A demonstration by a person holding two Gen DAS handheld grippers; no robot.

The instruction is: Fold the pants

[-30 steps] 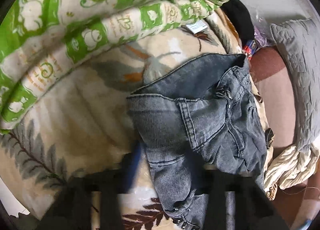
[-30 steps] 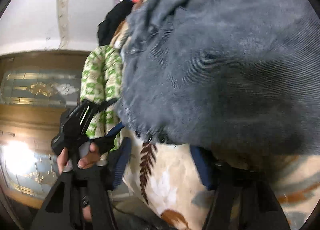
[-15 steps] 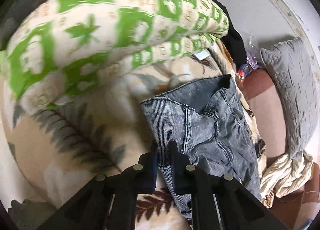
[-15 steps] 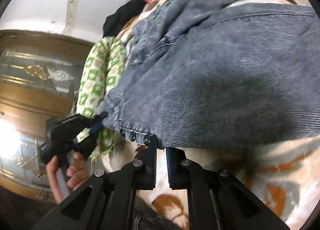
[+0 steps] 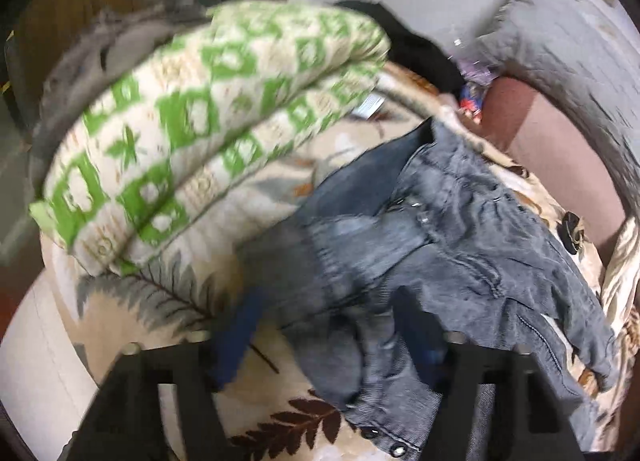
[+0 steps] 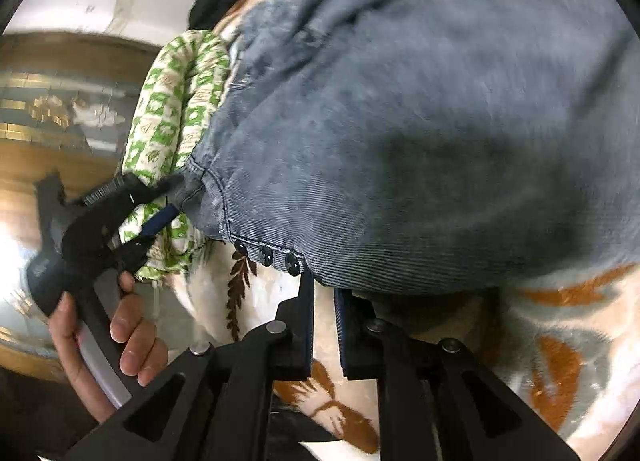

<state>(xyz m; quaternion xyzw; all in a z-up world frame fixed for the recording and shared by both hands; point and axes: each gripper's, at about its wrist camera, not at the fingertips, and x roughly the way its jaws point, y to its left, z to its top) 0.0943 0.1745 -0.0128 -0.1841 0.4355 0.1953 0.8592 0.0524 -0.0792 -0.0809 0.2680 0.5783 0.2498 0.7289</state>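
Grey-blue corduroy pants [image 5: 460,253] lie bunched on a cream leaf-print blanket [image 5: 160,301]. My left gripper [image 5: 328,341] hovers over their near end. Its jaws are opening wide, and loose folds of cloth lie between the blurred fingers without being pressed. In the right wrist view the pants [image 6: 400,121] fill the upper picture, with a row of dark snaps on the hem. My right gripper [image 6: 325,293] has its tips at that hem. Its jaws stand a narrow slit apart and are opening slightly. The left gripper [image 6: 168,201], held by a hand [image 6: 128,341], is at the pants' left corner.
A folded green-and-cream quilt [image 5: 208,121] lies along the blanket's far left side, seen also as the quilt [image 6: 172,101]. A black garment [image 5: 416,49] and a grey pillow [image 5: 560,41] sit behind. Crumpled cream cloth [image 5: 620,273] hangs at the right edge.
Both grippers closed on the pants' edge half a second ago. Since then the left jaws have sprung wide and that gripper has pulled back and up. The right jaws show a slightly wider slit.
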